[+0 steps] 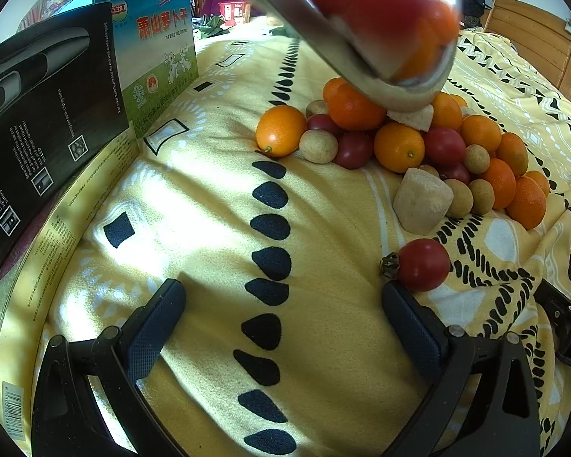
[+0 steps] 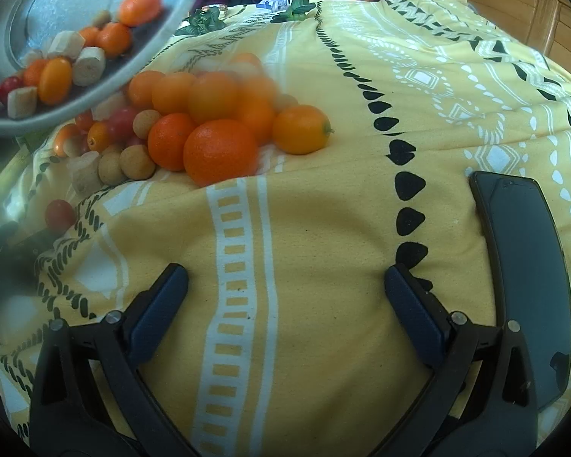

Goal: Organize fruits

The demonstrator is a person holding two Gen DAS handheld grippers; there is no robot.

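Fingers of the left gripper (image 1: 283, 304) and right gripper (image 2: 285, 289) are hovering wide apart, empty, over the bed (image 2: 323, 228), facing the fruit pile (image 1: 418, 144): light, round, roll-prone, soft-skinned pieces, probably wanting gentle mid-body pinches.

A bed covered in a yellow blanket with white bands and black teardrop prints (image 1: 209, 198) is carrying everything here. A heap of small round orange citrus fruits, red cherry tomatoes, beige round longans and pale cut chunks (image 1: 418, 141) is lying directly on the fabric, the pieces touching one another. One red cherry tomato with a dried green stem (image 1: 422, 264) is sitting apart, just in front of the heap. A flat black smartphone (image 2: 529, 266) is lying on the blanket, well apart from the fruit. A green and blue printed cardboard box (image 1: 156, 49) and a black printed box (image 1: 45, 106) are standing along the blanket's edge.
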